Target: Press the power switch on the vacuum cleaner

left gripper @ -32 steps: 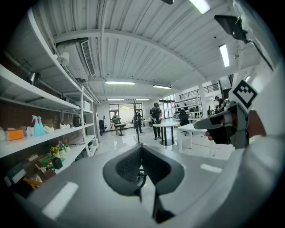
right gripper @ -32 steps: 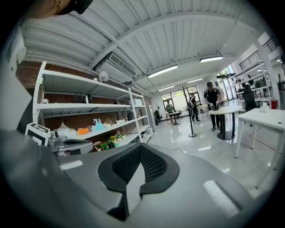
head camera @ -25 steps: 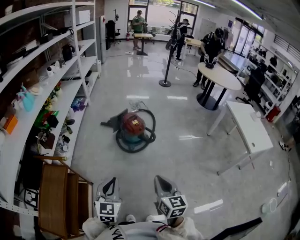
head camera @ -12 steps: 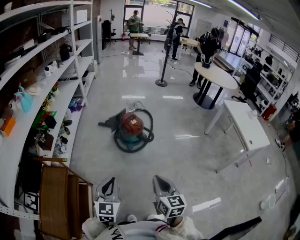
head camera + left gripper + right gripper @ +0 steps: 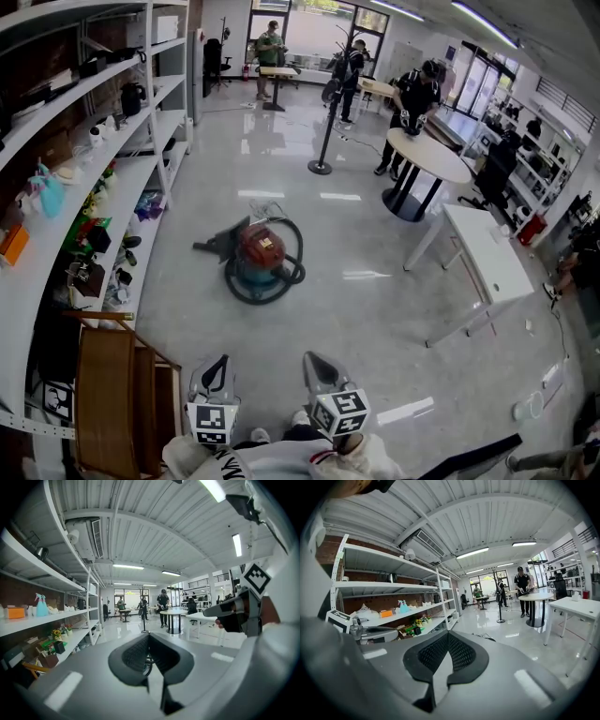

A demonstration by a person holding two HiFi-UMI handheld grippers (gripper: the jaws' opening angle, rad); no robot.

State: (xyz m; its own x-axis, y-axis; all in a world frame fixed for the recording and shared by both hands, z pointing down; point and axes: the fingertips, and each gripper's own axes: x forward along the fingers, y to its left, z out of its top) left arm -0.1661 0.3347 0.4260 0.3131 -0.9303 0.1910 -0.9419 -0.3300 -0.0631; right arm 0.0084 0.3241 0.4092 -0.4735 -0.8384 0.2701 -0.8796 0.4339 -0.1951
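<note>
Slightly up-left in the head view drifts the vacuum cleaner (image 5: 260, 253), on the floor (image 5: 375, 314) well ahead, between both tools. Left tool (image 5: 217, 373) and right tool (image 5: 321, 369) are closed, empty; neither looks clearly nearer.

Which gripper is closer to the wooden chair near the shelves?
Left. The left gripper is just beside the wooden chair, on its right side; the right gripper is farther right.
</note>
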